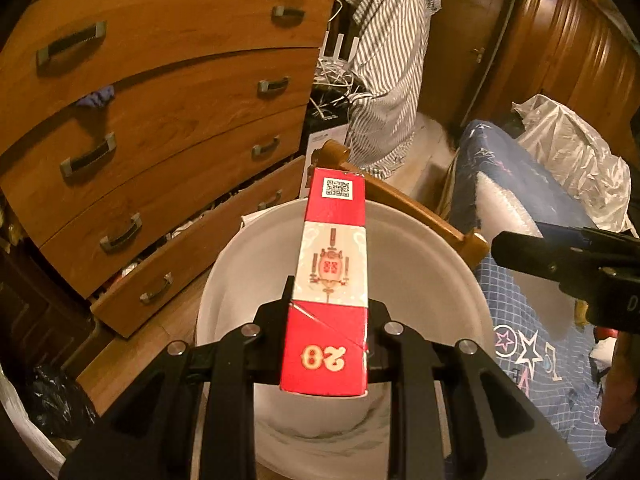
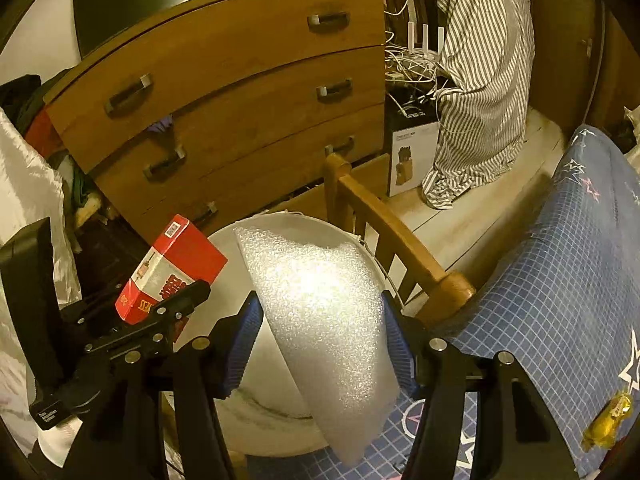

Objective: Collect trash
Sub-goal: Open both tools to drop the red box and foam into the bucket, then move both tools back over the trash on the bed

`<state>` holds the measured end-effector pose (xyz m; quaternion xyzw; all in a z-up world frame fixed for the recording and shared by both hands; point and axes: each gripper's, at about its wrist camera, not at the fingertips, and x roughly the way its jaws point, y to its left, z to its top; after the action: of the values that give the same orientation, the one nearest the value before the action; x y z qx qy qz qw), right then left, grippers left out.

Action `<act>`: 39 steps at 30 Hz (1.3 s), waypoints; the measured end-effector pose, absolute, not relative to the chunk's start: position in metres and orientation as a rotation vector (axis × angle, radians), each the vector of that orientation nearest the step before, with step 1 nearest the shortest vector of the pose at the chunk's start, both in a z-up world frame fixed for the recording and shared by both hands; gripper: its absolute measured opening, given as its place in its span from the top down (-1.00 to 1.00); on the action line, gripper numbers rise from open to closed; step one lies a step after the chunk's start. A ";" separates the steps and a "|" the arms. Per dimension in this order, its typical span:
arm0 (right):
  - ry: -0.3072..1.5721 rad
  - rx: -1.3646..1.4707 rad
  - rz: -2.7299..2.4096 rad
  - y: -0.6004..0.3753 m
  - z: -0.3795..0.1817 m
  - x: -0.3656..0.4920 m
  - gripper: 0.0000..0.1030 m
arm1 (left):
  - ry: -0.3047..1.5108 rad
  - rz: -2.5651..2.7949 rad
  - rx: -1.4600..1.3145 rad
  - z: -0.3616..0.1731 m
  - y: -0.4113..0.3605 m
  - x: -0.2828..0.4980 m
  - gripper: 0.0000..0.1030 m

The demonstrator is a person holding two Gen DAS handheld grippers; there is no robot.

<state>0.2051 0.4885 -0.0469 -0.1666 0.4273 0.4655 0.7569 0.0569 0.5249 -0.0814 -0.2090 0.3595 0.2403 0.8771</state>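
My left gripper (image 1: 329, 312) is shut on a long red and white carton (image 1: 332, 276) with a QR code on its far end, held over the open white bin (image 1: 240, 280). The carton (image 2: 170, 268) and left gripper (image 2: 176, 304) also show at the left of the right wrist view. My right gripper (image 2: 320, 320) is shut on a sheet of white foam wrap (image 2: 320, 308), which it holds over the bin's rim (image 2: 304, 218). The right gripper's body (image 1: 568, 260) shows at the right of the left wrist view, the foam (image 1: 504, 216) beyond it.
A wooden chest of drawers (image 1: 160, 120) stands behind the bin, its bottom drawer pulled out. A wooden bed rail (image 2: 392, 232) runs beside the bin. A blue star-print bedcover (image 2: 560, 264) lies to the right, with a yellow wrapper (image 2: 608, 420) on it. A striped shirt (image 2: 484, 80) hangs behind.
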 end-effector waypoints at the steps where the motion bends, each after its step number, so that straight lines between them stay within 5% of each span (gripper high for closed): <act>1: 0.931 -0.364 1.017 0.490 -0.048 0.205 -0.17 | 0.750 0.503 -0.435 -0.082 0.526 0.057 0.55; 13: 0.930 -0.367 1.037 0.496 -0.049 0.204 -0.19 | 0.747 0.511 -0.433 -0.081 0.530 0.059 0.55; 17: 0.922 -0.353 1.040 0.495 -0.048 0.205 -0.52 | 0.751 0.551 -0.431 -0.083 0.537 0.057 0.02; 20: 0.924 -0.323 1.039 0.489 -0.048 0.209 -0.53 | 0.755 0.570 -0.434 -0.086 0.543 0.054 -0.07; 30: 0.904 -0.260 1.037 0.455 -0.035 0.210 -0.53 | 0.757 0.566 -0.424 -0.082 0.537 0.049 -0.07; 39: 0.805 -0.194 0.953 0.329 -0.020 0.194 -0.53 | 0.761 0.434 -0.353 -0.075 0.462 0.072 -0.07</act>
<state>0.1939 0.3293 -0.0196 -0.0906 0.3762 0.4456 0.8073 0.0721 0.4621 -0.0751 -0.1698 0.3664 0.2092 0.8906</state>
